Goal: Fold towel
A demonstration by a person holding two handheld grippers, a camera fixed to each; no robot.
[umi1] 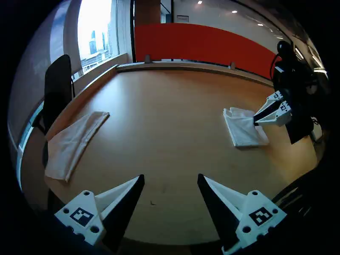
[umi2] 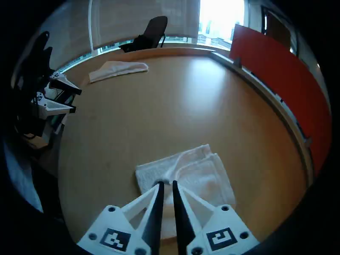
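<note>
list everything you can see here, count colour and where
table: one, light brown wood, under everything
folded towel: one, white, on the table at the right gripper's tips
loose towel: one, white, long and roughly folded, near the table edge by the chair
chair: one, black, past the table edge by the window
partition: one, red, along the far side of the table
window: bright, behind the chair; count hard to tell
ceiling lights: several, small, white
left gripper: one, white and black, open above bare table
right gripper: one, white and black, almost closed, seems to pinch the folded towel's edge
</note>
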